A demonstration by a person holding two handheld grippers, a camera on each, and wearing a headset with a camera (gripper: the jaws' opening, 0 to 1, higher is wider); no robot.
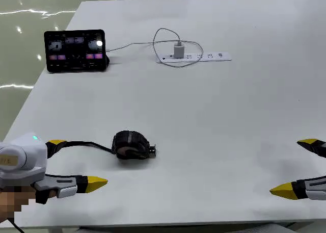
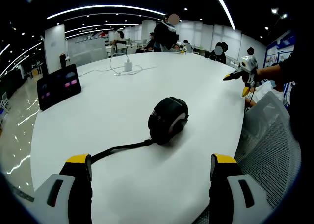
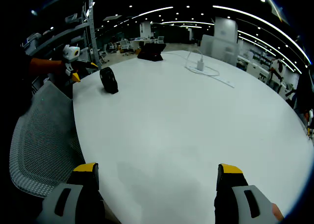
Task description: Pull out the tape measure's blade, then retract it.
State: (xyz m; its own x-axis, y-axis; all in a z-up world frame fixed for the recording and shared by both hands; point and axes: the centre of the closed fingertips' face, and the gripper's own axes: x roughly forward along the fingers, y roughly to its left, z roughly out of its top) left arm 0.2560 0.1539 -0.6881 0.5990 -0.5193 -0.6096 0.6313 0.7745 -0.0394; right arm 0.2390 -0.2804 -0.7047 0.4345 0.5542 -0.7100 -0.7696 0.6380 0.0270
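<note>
I work in a large open-plan office or lab hall: a wide white table [image 1: 229, 141], a mesh office chair [image 3: 39, 136] at its near edge, metal shelving [image 3: 71, 23], long ceiling light strips [image 2: 103, 7], and people [image 2: 165, 35] beyond the far edge.

Head view: we see the right gripper [image 1: 285, 165] cut off by the pic's right edge, just two yellow-tipped jaws showing. The left gripper [image 1: 77, 161] body runs off the left & bottom edges. The tape measure [image 1: 133, 145] strap's far end is lost at the upper left jaw, and its markings are too small to read. Tablet [image 1: 76, 50] screen txt is illegible. The worktop [image 1: 229, 121] runs past the right edge.
</note>
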